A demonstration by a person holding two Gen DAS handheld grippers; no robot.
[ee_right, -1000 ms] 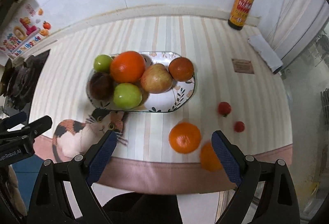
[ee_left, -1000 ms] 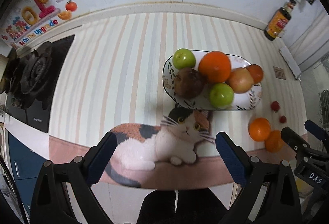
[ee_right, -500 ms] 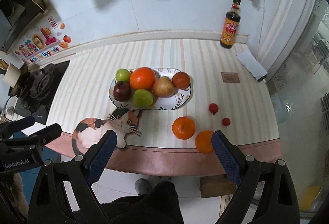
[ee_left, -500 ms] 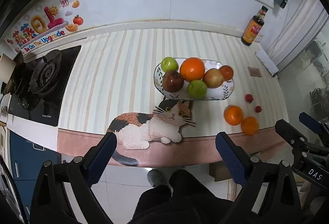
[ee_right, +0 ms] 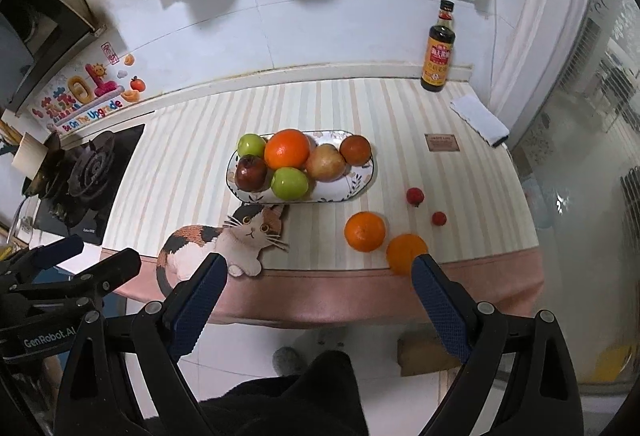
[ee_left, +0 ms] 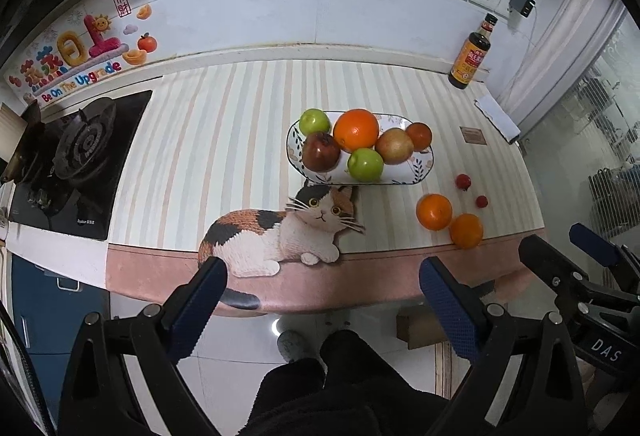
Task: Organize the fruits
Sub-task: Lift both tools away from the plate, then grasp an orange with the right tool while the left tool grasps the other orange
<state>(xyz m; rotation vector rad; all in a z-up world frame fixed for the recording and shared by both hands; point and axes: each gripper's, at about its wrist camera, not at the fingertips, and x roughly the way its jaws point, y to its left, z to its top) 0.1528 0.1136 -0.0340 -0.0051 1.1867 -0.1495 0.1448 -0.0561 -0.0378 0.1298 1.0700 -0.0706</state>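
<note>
An oval patterned plate (ee_left: 420, 172) (ee_right: 360, 184) on the striped counter holds two green apples, a big orange (ee_left: 356, 129), a dark red fruit, a yellowish apple and a small reddish fruit. Two oranges (ee_left: 434, 211) (ee_left: 466, 230) lie loose near the counter's front edge, right of the plate; they also show in the right wrist view (ee_right: 365, 231) (ee_right: 406, 251). Two small red fruits (ee_left: 463, 182) (ee_left: 481, 201) lie beyond them. My left gripper (ee_left: 322, 300) and right gripper (ee_right: 316, 292) are open, empty, held back off the counter over the floor.
A cat-shaped mat (ee_left: 280, 232) lies in front of the plate. A gas stove (ee_left: 76, 156) is at the left. A sauce bottle (ee_right: 439, 52) stands at the back right by a folded white cloth (ee_right: 480, 119). Bags hang on the wall. The person's legs are below.
Both grippers have pulled back and up from the counter; the plate and fruits look smaller and farther. No fruit has moved. Both stay open.
</note>
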